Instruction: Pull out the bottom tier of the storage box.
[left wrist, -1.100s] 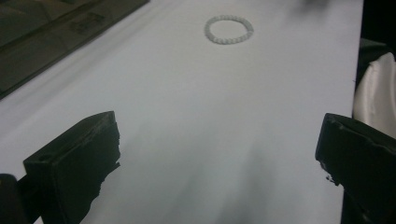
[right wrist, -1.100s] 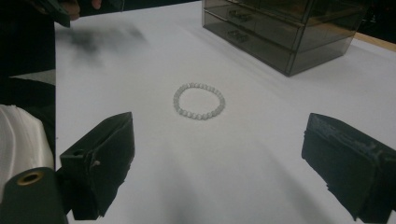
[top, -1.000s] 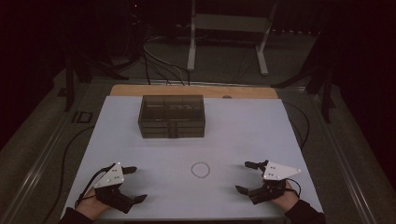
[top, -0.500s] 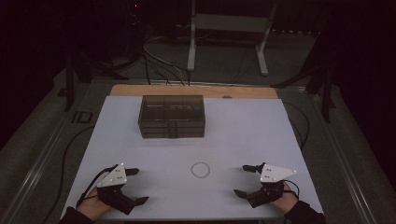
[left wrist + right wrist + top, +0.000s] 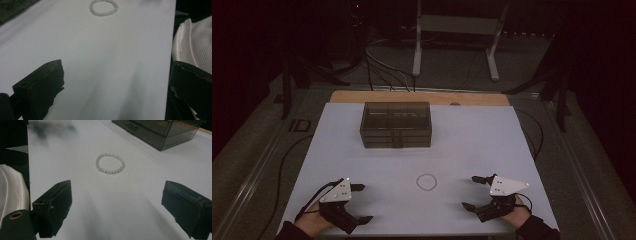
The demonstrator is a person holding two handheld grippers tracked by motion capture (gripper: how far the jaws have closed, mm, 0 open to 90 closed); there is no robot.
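Lying unlabelled: bead bracelet (image 5: pixel 110 163)

I am seeing a matt, smooth white sheet covering the bench (image 5: pixel 377 165), bare wood showing at its twelve o'clock edge. The bracelet (image 5: pixel 110 163) is looking like small glossy pale beads; the box (image 5: pixel 396 124) like smoky translucent plastic.
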